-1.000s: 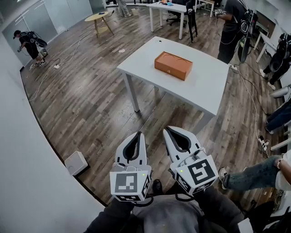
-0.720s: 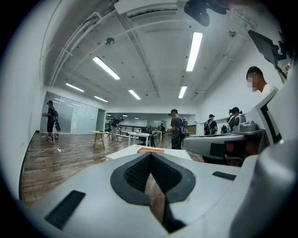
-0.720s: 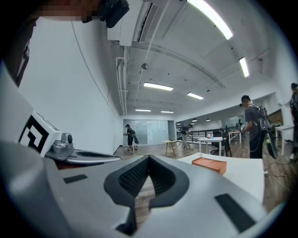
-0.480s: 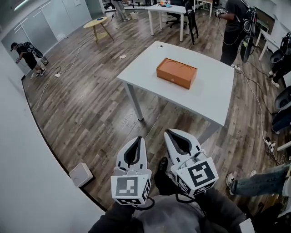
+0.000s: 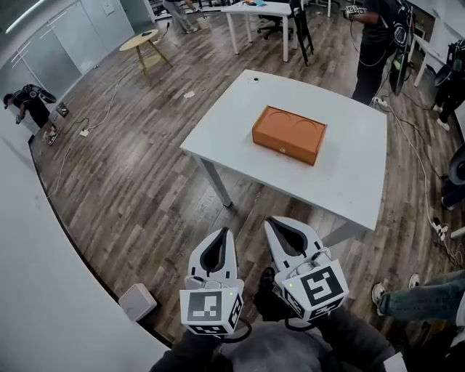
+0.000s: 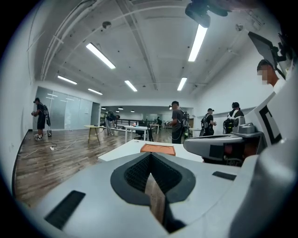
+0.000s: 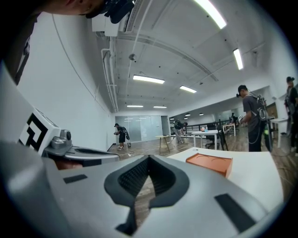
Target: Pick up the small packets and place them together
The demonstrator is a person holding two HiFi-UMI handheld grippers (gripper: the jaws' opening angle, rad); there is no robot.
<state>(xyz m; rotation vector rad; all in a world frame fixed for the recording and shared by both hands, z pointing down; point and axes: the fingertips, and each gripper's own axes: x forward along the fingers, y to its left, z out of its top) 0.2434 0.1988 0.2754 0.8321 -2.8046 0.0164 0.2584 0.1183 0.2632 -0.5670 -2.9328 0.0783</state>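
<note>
An orange box (image 5: 289,134) with two round dents in its lid lies on the white table (image 5: 218,123), ahead of me. It also shows in the left gripper view as the orange box (image 6: 158,148) and in the right gripper view as the orange box (image 7: 209,162). No small packets are visible. My left gripper (image 5: 224,232) and right gripper (image 5: 272,222) hang side by side over the wooden floor, well short of the table. Both are shut with nothing between the jaws.
A small white box (image 5: 137,301) stands on the floor by the wall at the left. A round yellow side table (image 5: 141,41) and another white desk (image 5: 251,9) are further back. People stand beyond the table (image 5: 378,36) and at the far left (image 5: 29,102). Cables trail over the floor.
The table and orange box have drawn closer and lower in the head view as I walk toward them. Both grippers stay shut and side by side.
</note>
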